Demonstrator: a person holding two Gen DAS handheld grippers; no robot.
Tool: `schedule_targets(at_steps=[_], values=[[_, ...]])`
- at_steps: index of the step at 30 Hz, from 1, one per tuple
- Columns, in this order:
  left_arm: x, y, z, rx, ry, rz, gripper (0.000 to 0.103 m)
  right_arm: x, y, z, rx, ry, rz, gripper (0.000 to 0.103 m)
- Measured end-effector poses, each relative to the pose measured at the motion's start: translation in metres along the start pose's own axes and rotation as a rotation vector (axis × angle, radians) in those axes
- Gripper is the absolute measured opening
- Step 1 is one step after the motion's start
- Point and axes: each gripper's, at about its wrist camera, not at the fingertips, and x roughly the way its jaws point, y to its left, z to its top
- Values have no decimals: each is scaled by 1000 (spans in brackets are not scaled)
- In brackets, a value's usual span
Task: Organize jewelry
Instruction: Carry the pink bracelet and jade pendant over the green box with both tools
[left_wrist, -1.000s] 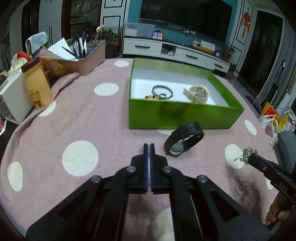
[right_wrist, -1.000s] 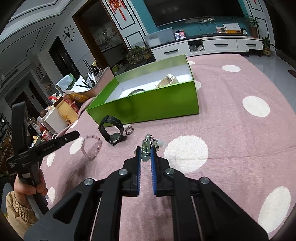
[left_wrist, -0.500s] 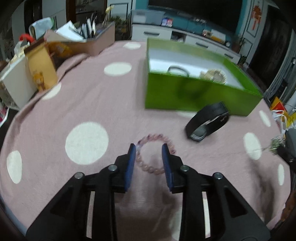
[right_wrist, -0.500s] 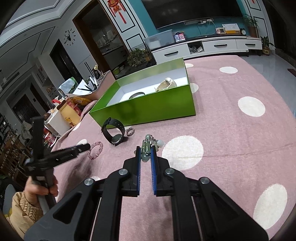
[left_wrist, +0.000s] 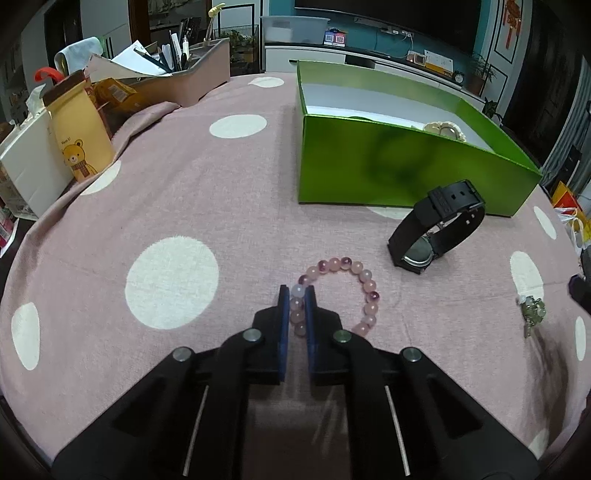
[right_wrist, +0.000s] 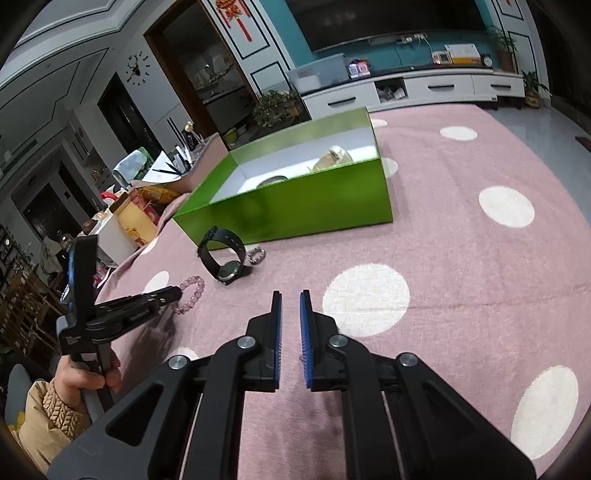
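The left gripper (left_wrist: 297, 295) has just been closing and pinches the pink bead bracelet (left_wrist: 367, 291) on the cloth in front of the green box (left_wrist: 369, 173), near the black watch (left_wrist: 439, 229). The right gripper (right_wrist: 290, 295) stands narrow; whether it holds the green charm (left_wrist: 533, 312) I cannot tell.

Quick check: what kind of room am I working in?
Most likely a home living room: a large TV on the far wall, a white TV cabinet below it, and a pink polka-dot tablecloth as the work surface.
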Motion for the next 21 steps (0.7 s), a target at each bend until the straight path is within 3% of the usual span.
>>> schedule_targets(at_steps=[2,4,6,12,14,16,21], values=[[-5,1,1,-8,-10,-19,8,1,-2,-1,-6,8,-17,10],[-10,1,2,-14,-20,-34,7,4,-7,-2,-2,27,-33,25],[-12,0,4,-12,-25,-40,7,9,-9,-5,1,43,-36,30],[-9,-7,2,0,-16,-48,7,33,-6,-14,-31,128,-80,30],[-8,-8,2,2,-13,-49,7,38,-2,-16,-53,133,-101,30],[-8,-8,1,3,-14,-49,7,39,0,-15,-71,135,-127,13],[-12,-7,3,-6,-25,-57,7,33,-2,-14,-78,112,-123,8]])
